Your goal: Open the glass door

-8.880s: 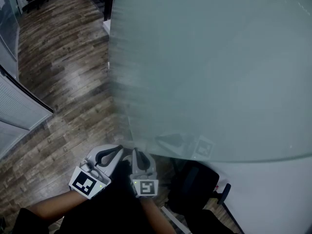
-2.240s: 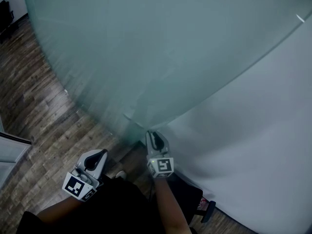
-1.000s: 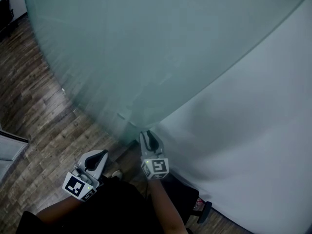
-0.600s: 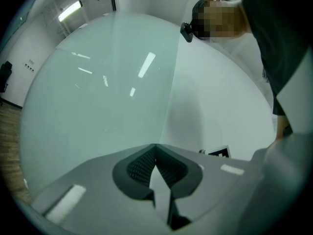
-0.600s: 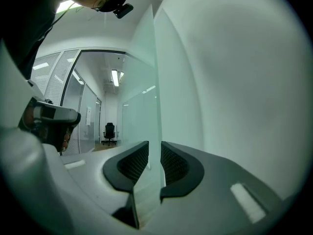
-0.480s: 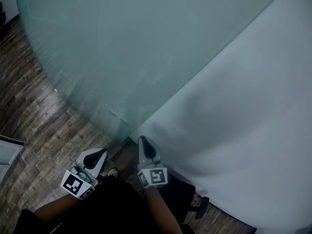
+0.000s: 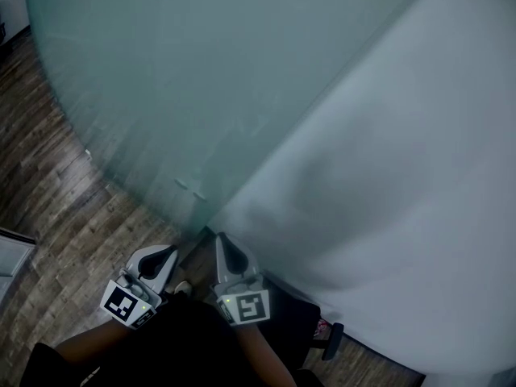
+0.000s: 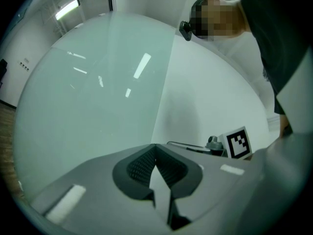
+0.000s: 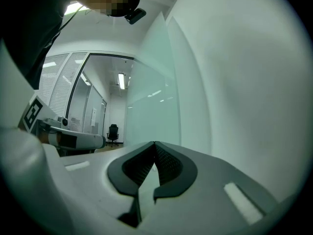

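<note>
The glass door [image 7: 201,79] stands directly ahead of both grippers. Its long free edge runs upright, close beside the white wall [image 7: 403,176].

- **Right gripper [image 7: 220,240]:** just below the door edge, and the nearer of the two. Its jaws have just been closing; the tips now meet with nothing between them.
- **Left gripper [image 7: 165,252]:** faces the pane, farther from the door edge. Its jaws are pressed together, with nothing between them.

The head view shows only pane, wall and wood floor [image 7: 48,192]. The right gripper view adds an opening left of the door edge, with an office chair [image 9: 113,132] beyond. On this evidence, the door appears already swung toward the wall.
</note>
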{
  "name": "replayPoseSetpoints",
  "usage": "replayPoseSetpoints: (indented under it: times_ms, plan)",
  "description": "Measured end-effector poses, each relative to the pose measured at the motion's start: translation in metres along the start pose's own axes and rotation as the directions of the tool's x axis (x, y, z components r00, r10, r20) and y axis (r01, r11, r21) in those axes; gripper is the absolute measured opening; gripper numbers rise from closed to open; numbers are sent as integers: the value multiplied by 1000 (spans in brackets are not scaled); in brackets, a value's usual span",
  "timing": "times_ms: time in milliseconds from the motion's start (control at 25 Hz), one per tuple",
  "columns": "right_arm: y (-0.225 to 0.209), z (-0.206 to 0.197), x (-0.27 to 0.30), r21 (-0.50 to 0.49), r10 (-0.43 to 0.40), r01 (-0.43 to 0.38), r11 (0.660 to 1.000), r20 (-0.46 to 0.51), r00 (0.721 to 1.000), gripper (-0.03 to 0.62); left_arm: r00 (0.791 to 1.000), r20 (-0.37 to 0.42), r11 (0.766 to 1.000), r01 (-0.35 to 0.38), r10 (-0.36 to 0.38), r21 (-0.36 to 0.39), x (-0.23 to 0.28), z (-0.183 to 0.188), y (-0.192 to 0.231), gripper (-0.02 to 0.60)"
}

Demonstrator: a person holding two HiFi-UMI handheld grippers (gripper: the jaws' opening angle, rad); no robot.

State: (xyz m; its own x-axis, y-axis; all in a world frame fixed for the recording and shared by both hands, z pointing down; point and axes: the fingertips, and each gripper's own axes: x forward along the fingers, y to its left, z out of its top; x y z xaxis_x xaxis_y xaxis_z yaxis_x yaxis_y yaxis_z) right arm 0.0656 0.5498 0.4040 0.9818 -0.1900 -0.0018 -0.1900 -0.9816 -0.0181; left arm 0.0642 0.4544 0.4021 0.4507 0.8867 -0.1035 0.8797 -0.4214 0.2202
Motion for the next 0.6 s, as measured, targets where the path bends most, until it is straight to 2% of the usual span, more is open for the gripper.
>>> replayPoseSetpoints:
  times_ms: [160,400,600]
  plan:
    - [6,3,-10,-15,5,-5,1000,2,1000,0,1000,10,1000,0,0,10,-4,3,-3,0]
    - [14,-5,-11,4,3,-3,1000,1,1000,0,999,2,999,-45,45,-16,-14,-7,6,0]
    - [27,0,-14,-11,17,-17,1000,2,1000,0,998,-7,998,-64,64,1,-27,-4,6,0]
